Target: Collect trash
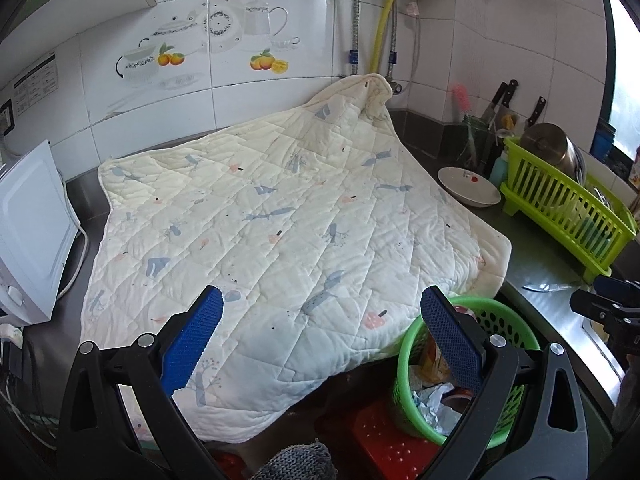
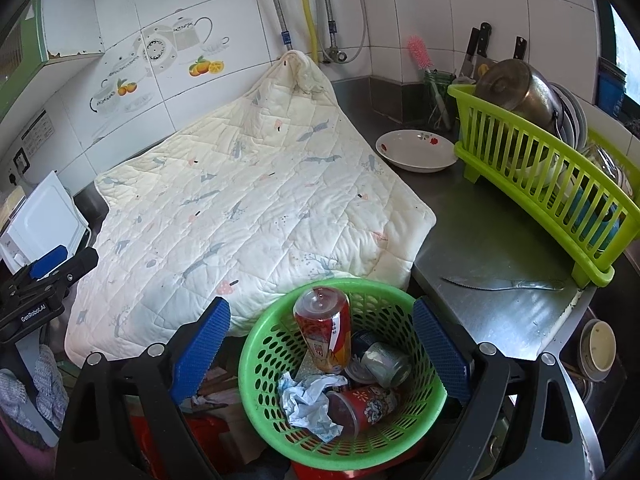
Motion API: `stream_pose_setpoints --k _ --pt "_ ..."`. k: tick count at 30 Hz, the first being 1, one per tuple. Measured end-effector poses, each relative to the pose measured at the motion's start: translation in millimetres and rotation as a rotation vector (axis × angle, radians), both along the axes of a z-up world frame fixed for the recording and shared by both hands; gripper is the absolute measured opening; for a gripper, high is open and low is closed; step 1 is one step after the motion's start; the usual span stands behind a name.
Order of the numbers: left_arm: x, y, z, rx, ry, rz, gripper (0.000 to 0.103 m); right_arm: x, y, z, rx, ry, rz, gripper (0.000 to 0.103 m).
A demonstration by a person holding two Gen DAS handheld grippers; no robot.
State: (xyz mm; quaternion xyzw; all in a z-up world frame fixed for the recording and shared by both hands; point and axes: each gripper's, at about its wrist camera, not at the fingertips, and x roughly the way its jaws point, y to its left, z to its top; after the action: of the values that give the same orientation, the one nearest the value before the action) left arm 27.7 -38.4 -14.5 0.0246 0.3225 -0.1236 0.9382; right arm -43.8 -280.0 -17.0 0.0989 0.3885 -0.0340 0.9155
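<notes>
Round green perforated plastic basket (image 2: 340, 376) of trash sits directly below the spread, empty right gripper (image 2: 320, 356); left gripper (image 1: 320, 340), likewise spread, hangs farther left.

Green perforated basket (image 2: 276, 364), upright: red bottle (image 2: 326, 326), crumpled tissue (image 2: 308, 400), red cup (image 2: 360, 404), dented can (image 2: 384, 362).

One legible mark — "GenRobot.AI", white on the black body of the left gripper (image 2: 48, 268), at nine o'clock; can and wall-chart print are unreadable.
</notes>
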Motion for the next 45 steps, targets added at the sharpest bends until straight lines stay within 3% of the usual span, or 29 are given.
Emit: stream_pose_setpoints --k 45 --pt "-1.1 -1.8 3.3 0.021 -0.023 0.009 0.098 2.6 4.8 3.1 -0.015 -0.009 0.007 0.089"
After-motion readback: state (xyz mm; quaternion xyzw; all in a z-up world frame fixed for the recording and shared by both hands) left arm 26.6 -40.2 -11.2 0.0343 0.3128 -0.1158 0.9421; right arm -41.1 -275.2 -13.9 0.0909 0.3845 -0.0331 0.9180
